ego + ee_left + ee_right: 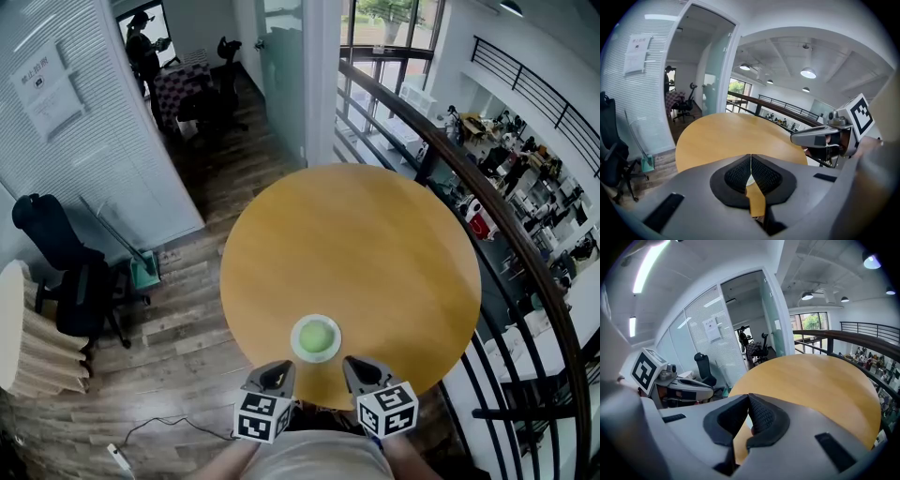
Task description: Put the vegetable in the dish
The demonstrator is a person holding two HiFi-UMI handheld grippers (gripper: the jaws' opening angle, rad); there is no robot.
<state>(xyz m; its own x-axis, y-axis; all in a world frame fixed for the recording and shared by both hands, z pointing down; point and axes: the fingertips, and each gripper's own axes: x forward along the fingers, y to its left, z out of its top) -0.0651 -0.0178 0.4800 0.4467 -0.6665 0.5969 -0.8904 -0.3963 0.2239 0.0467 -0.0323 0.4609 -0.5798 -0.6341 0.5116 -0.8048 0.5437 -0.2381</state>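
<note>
A green round vegetable [317,336] lies in a small white dish [300,351] near the front edge of a round wooden table [356,244]. My left gripper [277,369] hovers at the table's edge just left of the dish. Its pads meet at the tip [751,156] with nothing between them. Just right of the dish sits my right gripper [360,367], its jaws also closed together [749,395] and empty. Each gripper shows in the other's view: the right one [820,137] and the left one [689,390].
A dark curved railing [506,225] runs close past the table's right side, with a drop to a lower floor beyond. A black office chair [70,281] and a pale slatted seat [33,347] stand on the wooden floor at left. A cable [159,427] lies near my feet.
</note>
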